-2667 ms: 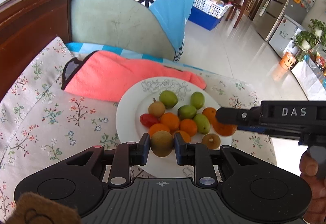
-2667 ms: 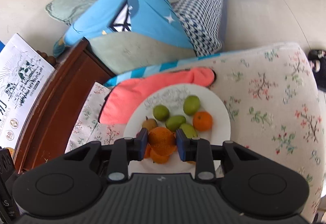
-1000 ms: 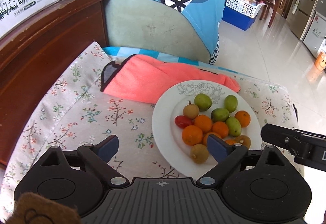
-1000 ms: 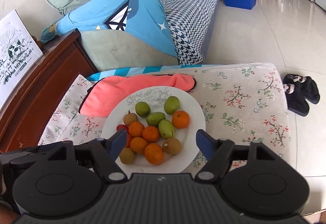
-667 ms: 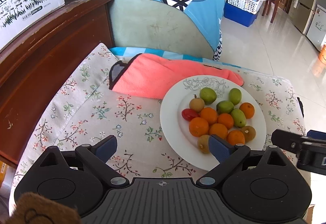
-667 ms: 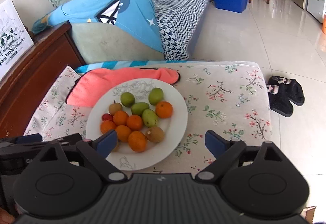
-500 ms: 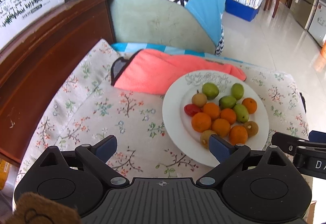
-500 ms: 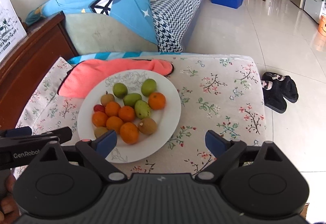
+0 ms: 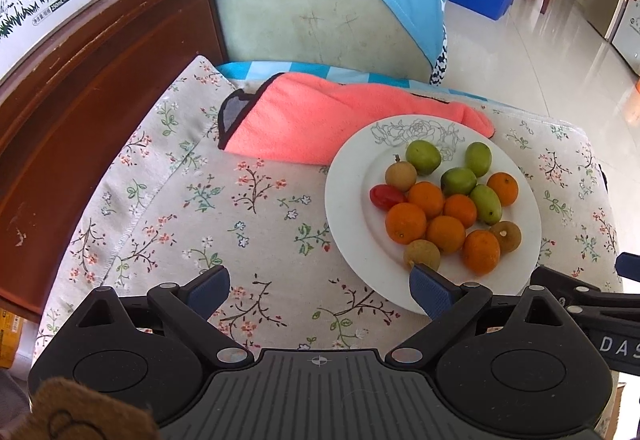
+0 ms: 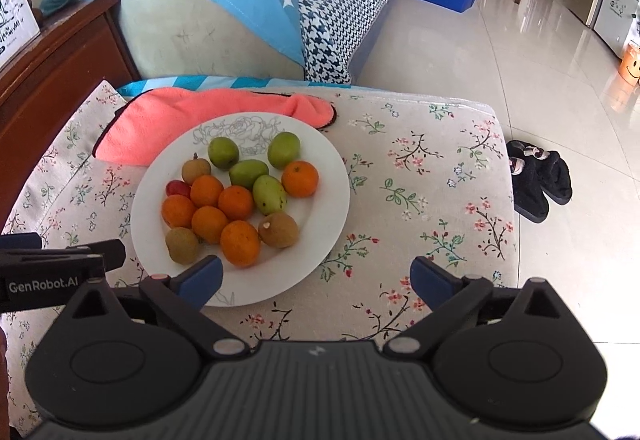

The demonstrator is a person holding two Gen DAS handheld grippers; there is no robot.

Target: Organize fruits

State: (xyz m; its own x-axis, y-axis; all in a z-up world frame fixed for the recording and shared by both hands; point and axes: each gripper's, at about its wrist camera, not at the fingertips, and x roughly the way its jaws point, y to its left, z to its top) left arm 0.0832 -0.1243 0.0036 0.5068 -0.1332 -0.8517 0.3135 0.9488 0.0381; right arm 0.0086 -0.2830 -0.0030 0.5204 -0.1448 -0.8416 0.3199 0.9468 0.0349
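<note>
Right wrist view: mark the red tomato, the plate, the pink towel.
red tomato (image 10: 177, 187), right wrist view, on its visible top.
plate (image 10: 324, 159), right wrist view, on the bare right rim.
pink towel (image 10: 168, 111), right wrist view, on its middle fold.

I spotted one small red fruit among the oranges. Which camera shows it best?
The left wrist view: the small red tomato-like fruit lies in the open at the white plate's edge. In the right wrist view, it is partly hidden behind an orange fruit.

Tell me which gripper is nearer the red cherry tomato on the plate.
Left, narrowly. The left gripper hangs open beside the plate, on the cherry tomato side; the right gripper hangs open off the opposite side.
</note>
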